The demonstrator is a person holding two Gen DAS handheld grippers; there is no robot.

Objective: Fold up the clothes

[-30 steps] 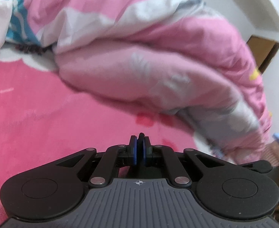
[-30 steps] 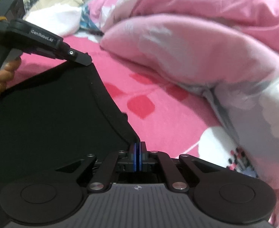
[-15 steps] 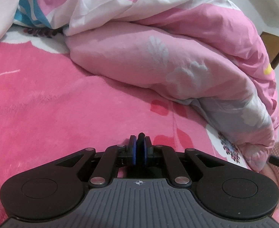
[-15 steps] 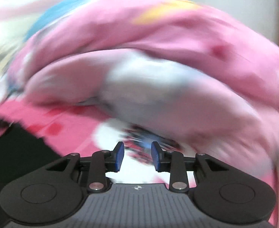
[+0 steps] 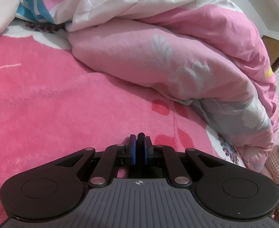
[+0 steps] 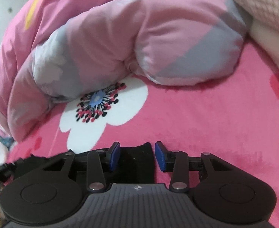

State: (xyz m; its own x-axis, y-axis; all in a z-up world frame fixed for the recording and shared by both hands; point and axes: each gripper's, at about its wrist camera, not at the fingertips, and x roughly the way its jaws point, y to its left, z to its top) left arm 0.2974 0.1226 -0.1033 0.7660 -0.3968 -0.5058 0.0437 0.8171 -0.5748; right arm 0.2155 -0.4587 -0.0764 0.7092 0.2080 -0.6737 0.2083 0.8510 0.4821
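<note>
On the bed: my black garment (image 6: 137, 159) lies low on the pink blanket (image 6: 206, 117), its edge showing in the gap of my right fingers.
Left fingers (image 5: 138, 149): pressed together on a thin fold of black cloth, held just above the blanket.
Right fingers (image 6: 137, 156): spread, having just been opening; the pads flank the black edge without pressing on it.
Surroundings: a bunched pink duvet (image 5: 158, 62) lies beyond, close behind a white flower print (image 6: 103, 112) on the blanket.
Doubt: the right view is smeared, so I cannot say how the rest of the garment lies.
Step, as I judge it: re-gripping a free edge for the next fold.
Doing it well: I'd keep the left pinch steady, settle the right pads over one layer only, close, then draw the cloth taut before carrying it across, clear of the duvet.
</note>
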